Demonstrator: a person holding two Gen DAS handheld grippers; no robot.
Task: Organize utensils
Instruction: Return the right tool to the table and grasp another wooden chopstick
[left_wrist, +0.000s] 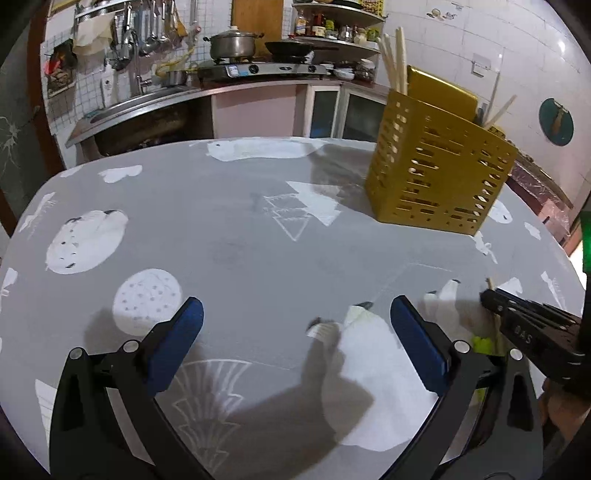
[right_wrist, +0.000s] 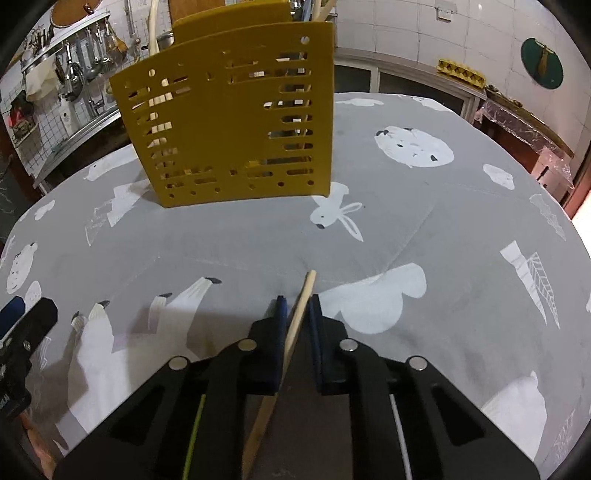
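The right gripper (right_wrist: 297, 308) is pinching a chopstick (right_wrist: 295, 325) low over the surface (right_wrist: 424, 221); the left gripper (left_wrist: 295, 314) is hanging wide and empty. Best lifting it steadily toward the holder (right_wrist: 229, 114) beyond.

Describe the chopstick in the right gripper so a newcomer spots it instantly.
Start at the yellow slotted holder on the grey tablecloth. Nearer the camera, the right gripper is shut on a pale wooden chopstick. It is the only stick outside the holder.
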